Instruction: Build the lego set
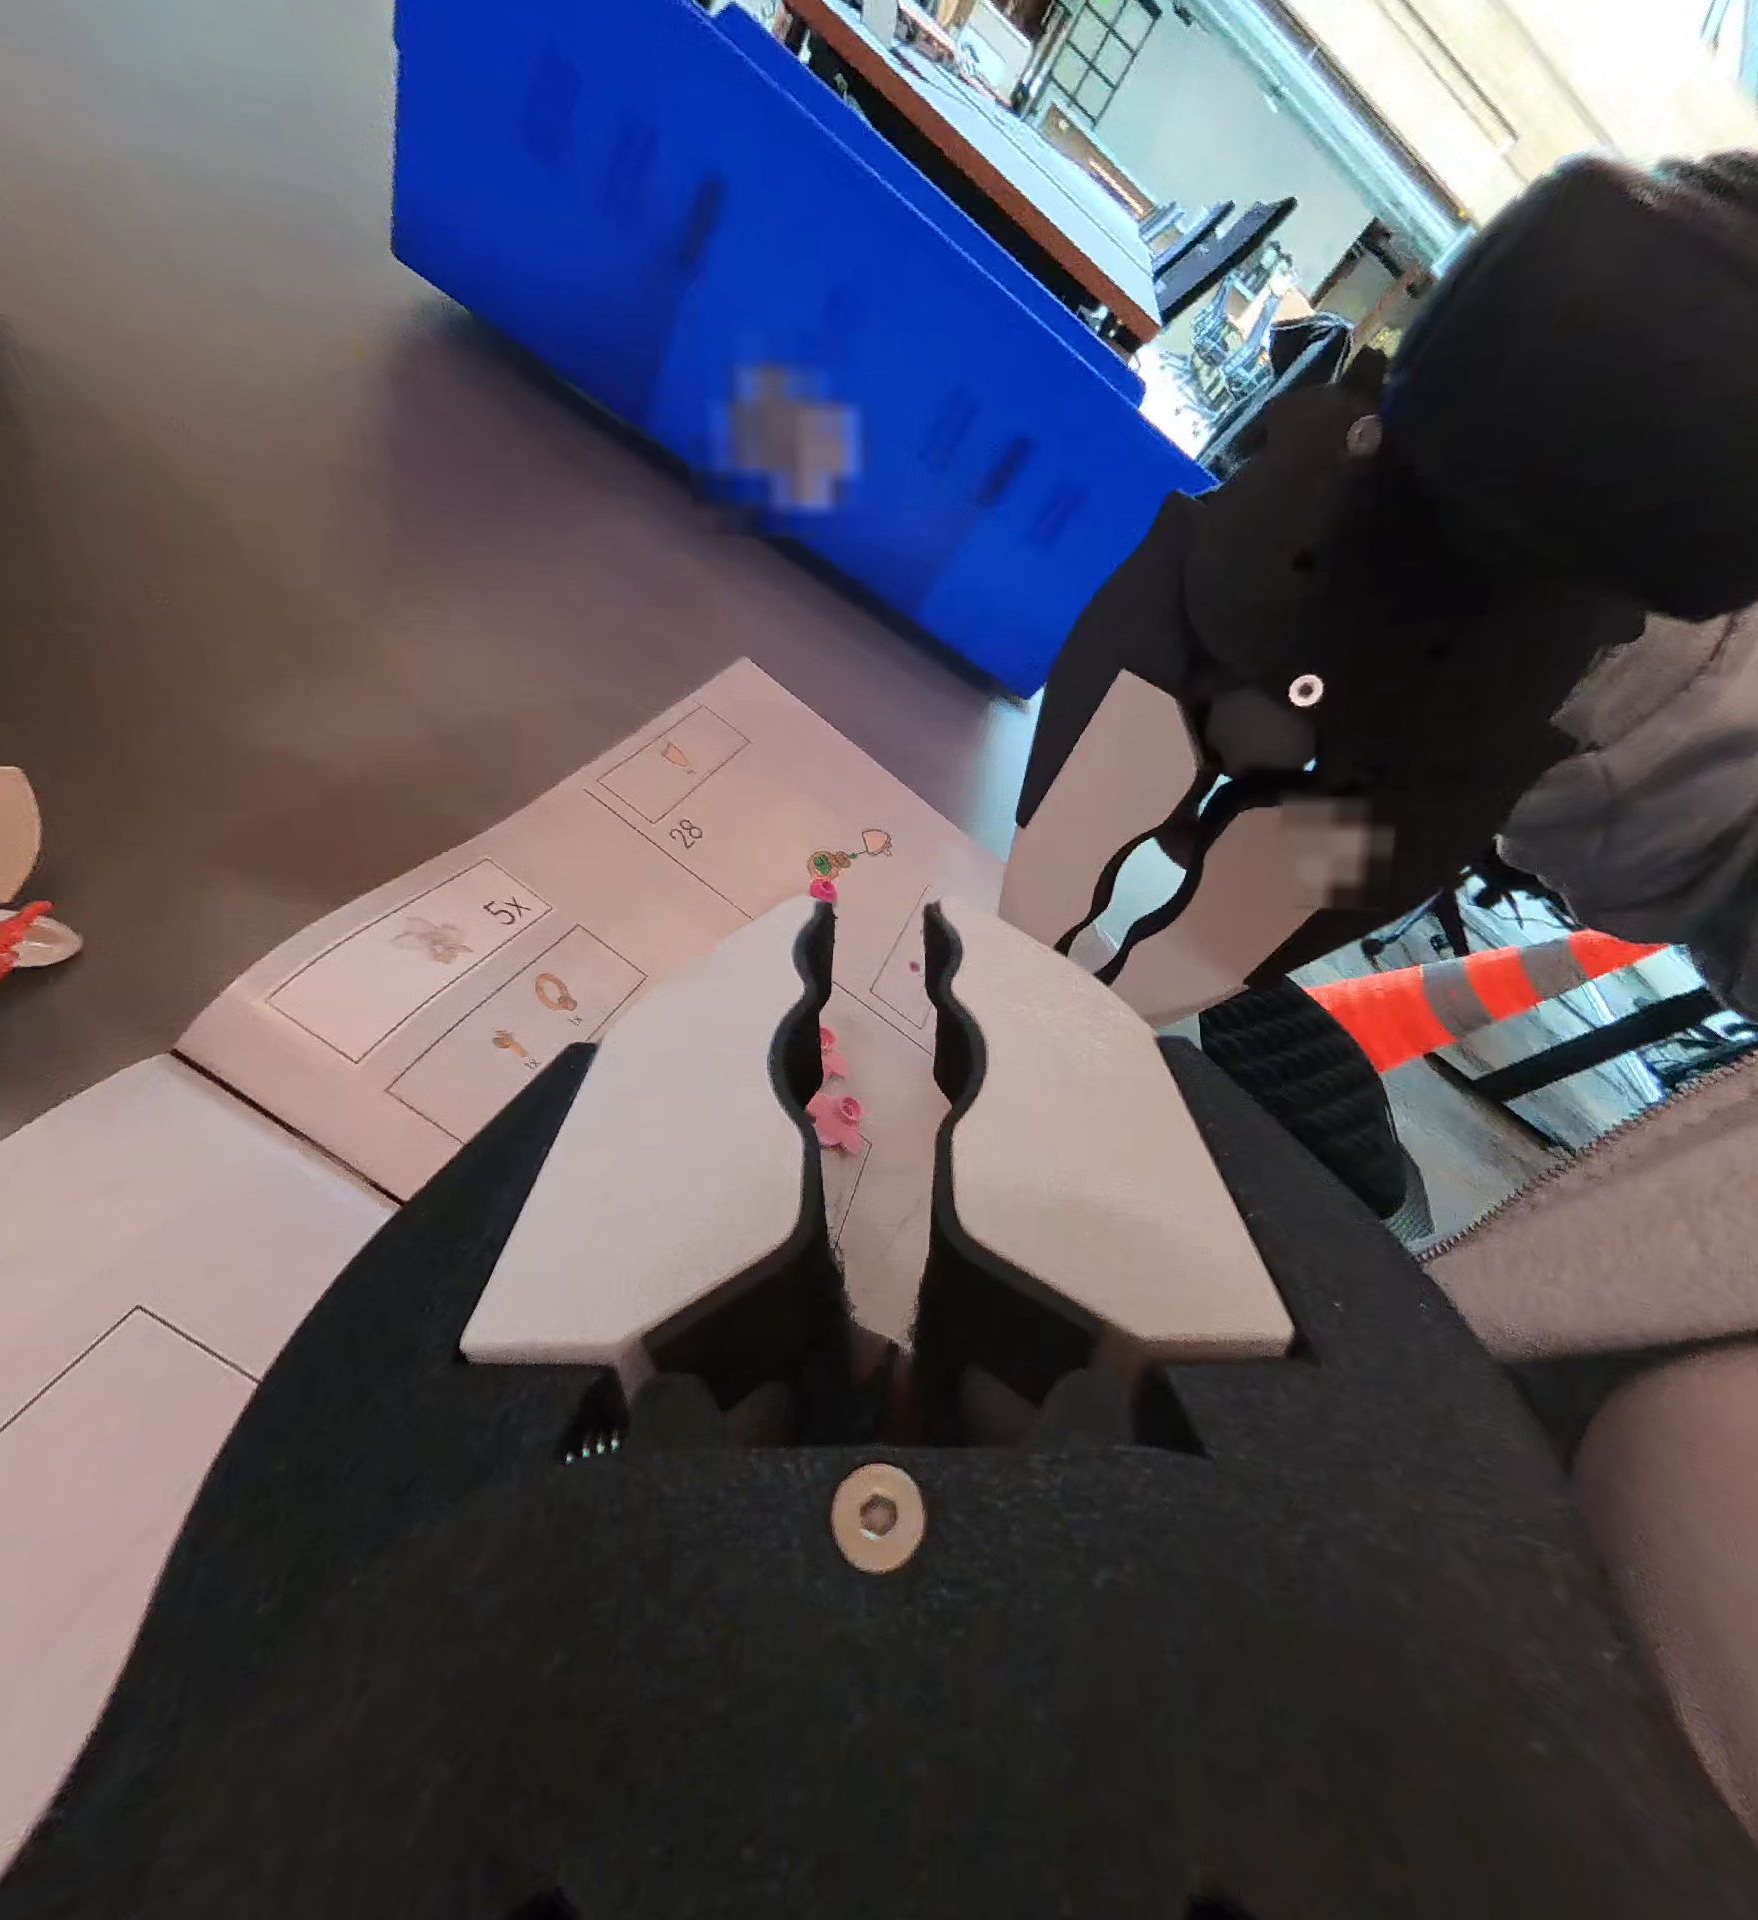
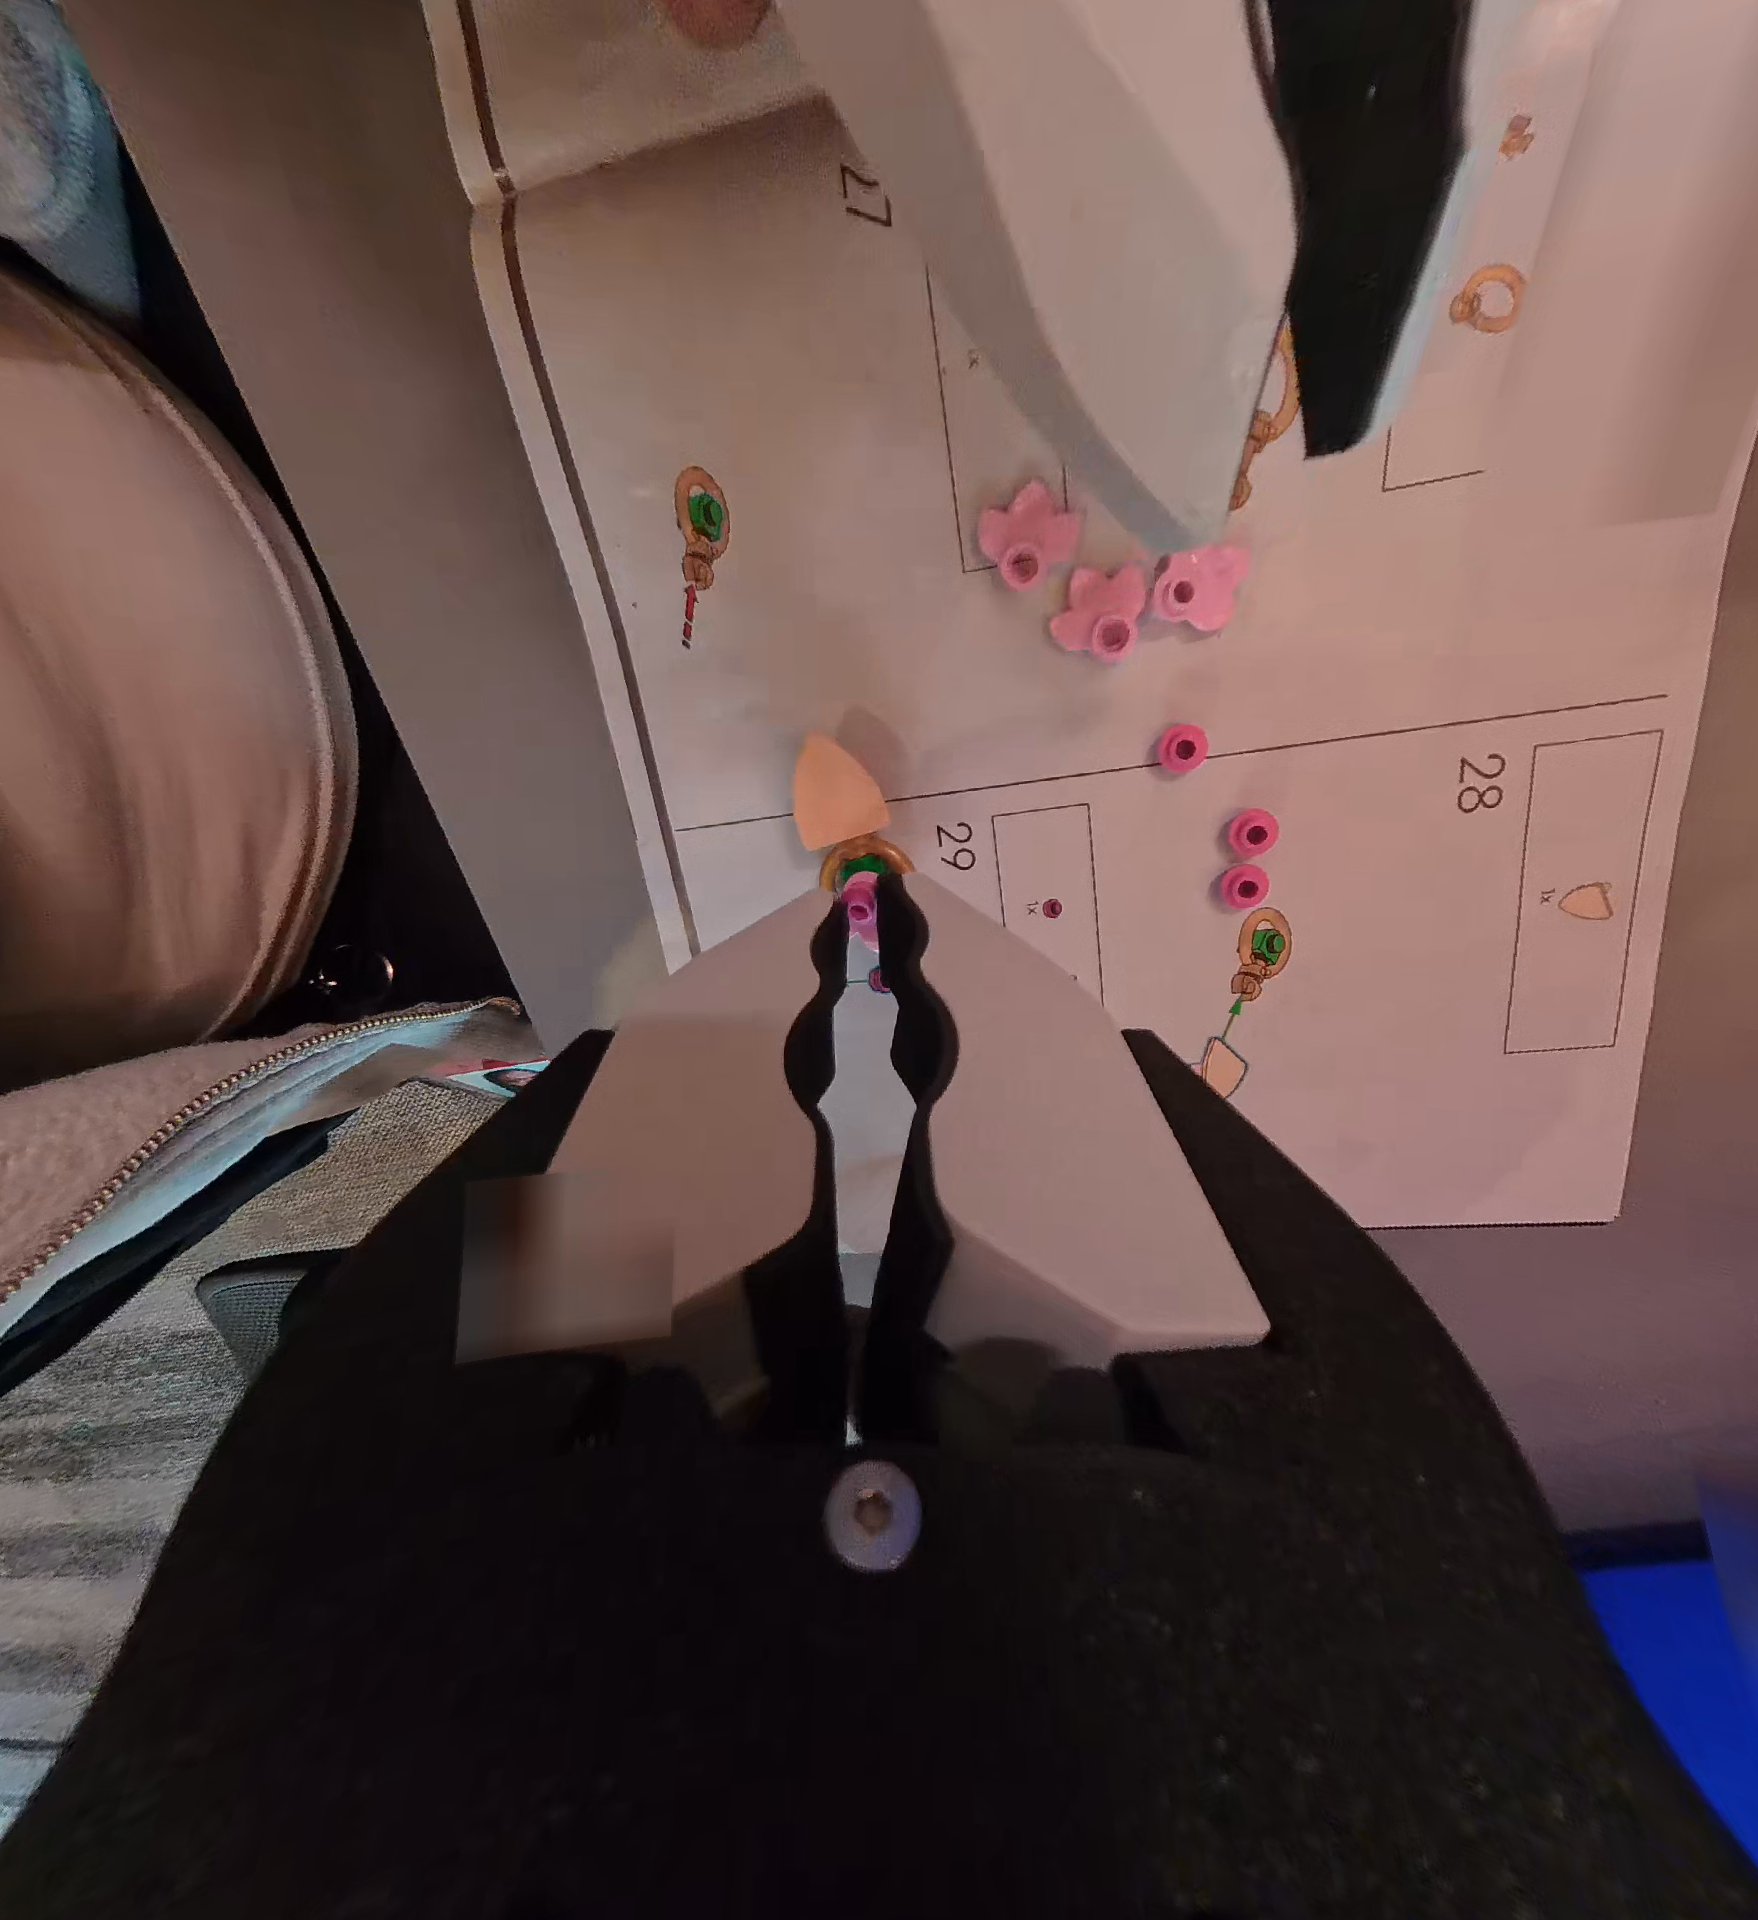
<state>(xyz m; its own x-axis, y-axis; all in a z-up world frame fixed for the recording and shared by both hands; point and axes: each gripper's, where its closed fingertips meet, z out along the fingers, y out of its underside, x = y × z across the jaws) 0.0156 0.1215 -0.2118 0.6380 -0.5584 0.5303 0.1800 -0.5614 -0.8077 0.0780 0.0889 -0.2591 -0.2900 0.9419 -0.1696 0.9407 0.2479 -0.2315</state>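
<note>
A blue bin [image 1: 750, 312] is standing on the dark table [image 1: 179, 468] beyond the open instruction booklet [image 1: 501, 935], an orange-and-grey striped cone [image 1: 1477, 987] lying off to the right.

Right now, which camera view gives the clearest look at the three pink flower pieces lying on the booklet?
The right wrist view: all three pink flower pieces lie open on the booklet. The left wrist view only glimpses them between the left hand-held gripper fingers.

A booklet [image 2: 1374, 1091] lies open on the table [image 1: 179, 468]. On its page, three flower pieces [image 2: 1103, 582] sit at 12 o'clock from three round studs [image 2: 1239, 831]. At 9 o'clock from the studs, the right gripper [image 2: 859, 899] pinches a small built piece [image 2: 839, 800]. A bin [image 1: 750, 260] stands behind the booklet.
</note>
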